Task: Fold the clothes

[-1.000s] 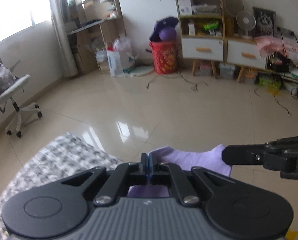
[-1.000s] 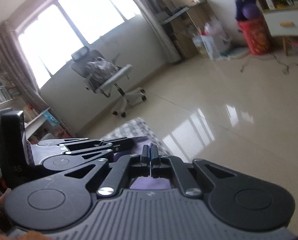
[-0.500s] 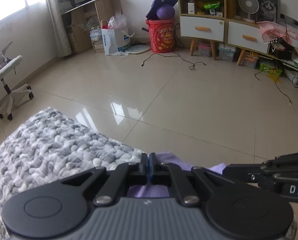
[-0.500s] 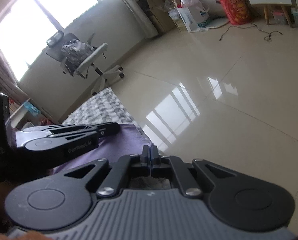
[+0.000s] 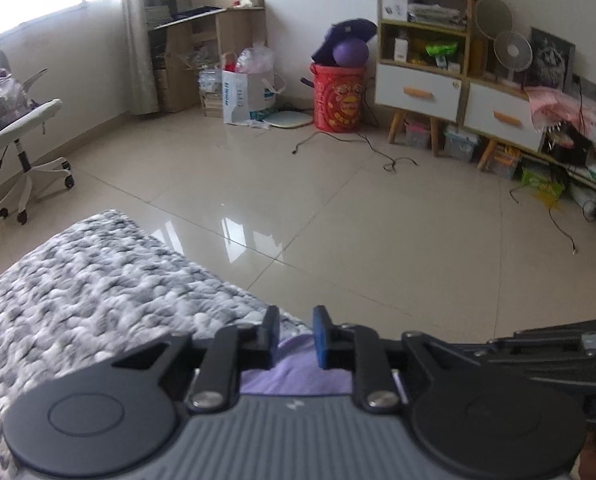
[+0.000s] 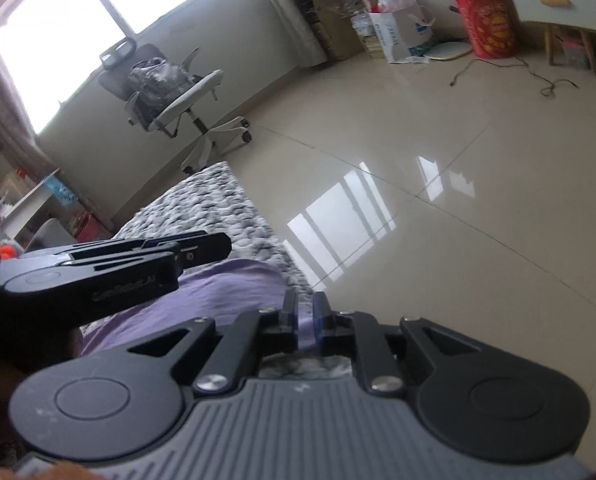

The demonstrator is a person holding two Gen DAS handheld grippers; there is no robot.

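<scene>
while the big grey-and-white knitted blanket point(image 5: 97, 300) takes up the near left of my view with the shiny tiled floor point(image 5: 358, 220) beyond it, the purple garment point(image 6: 217, 292) lies on that blanket close to its floor-side edge, right under both my tools. judging from how it lies, i am letting go of a fold i have just laid down, so the step is a clean release. my left gripper point(image 5: 294, 338) has its jaws opening, a clear gap between the pads, and the purple cloth shows below that gap rather than pinched in it. my right gripper point(image 6: 305, 322) is opening too, with a narrower gap, and the cloth edge sits just behind its tips; i see no pad pressing on it. to do this well i should let both sets of jaws part fully before lifting, then draw straight up and away so neither pad snags the edge and drags the fold off the blanket toward the floor.
</scene>
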